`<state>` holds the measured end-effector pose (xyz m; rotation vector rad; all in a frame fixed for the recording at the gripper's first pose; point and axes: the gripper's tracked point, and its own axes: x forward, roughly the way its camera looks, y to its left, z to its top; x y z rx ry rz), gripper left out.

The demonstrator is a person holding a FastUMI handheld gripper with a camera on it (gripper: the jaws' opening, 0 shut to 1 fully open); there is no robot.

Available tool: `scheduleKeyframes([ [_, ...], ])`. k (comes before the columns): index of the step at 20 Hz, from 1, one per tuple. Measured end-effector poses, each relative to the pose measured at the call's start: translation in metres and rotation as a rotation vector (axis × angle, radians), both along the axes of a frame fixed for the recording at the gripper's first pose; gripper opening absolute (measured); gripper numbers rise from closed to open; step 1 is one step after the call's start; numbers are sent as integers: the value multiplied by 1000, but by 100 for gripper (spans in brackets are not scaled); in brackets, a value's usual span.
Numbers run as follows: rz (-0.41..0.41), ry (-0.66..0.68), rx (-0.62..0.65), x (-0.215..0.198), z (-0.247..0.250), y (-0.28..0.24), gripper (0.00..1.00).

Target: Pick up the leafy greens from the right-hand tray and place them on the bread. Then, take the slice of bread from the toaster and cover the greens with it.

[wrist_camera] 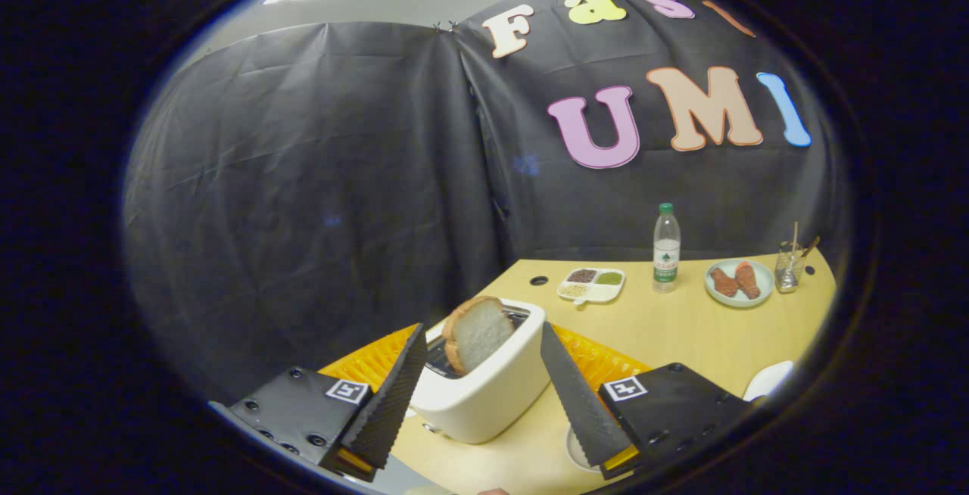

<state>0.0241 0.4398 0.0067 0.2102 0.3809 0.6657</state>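
Bread (477, 334) stands tilted in the toaster (484, 385), just ahead between the gripper's (486, 395) spread, empty fingers.
Likely light, soft, crumbly: pinch gently across its exposed upper half. Tray (598, 359) lies behind toaster.

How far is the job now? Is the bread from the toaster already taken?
Not yet. The slice of bread stands in the white toaster, tilted, untouched. The gripper is open, its fingers either side of the toaster, holding nothing, so the grab looks next. Whether the greens already lie on the other bread cannot be told from here. Left: take the slice and cover the greens.
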Motion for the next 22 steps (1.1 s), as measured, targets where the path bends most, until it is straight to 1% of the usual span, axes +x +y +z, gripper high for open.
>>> scheduleKeyframes([
  [2, 4, 36, 38, 6, 2, 20, 96],
  [4, -11, 50, 38, 15, -6, 36, 96],
  [9, -60, 81, -26, 33, -43, 65, 96],
  [14, -129, 87, -125, 50, -75, 68, 95],
  [22, -188, 133, -144, 62, -90, 66, 49],
])
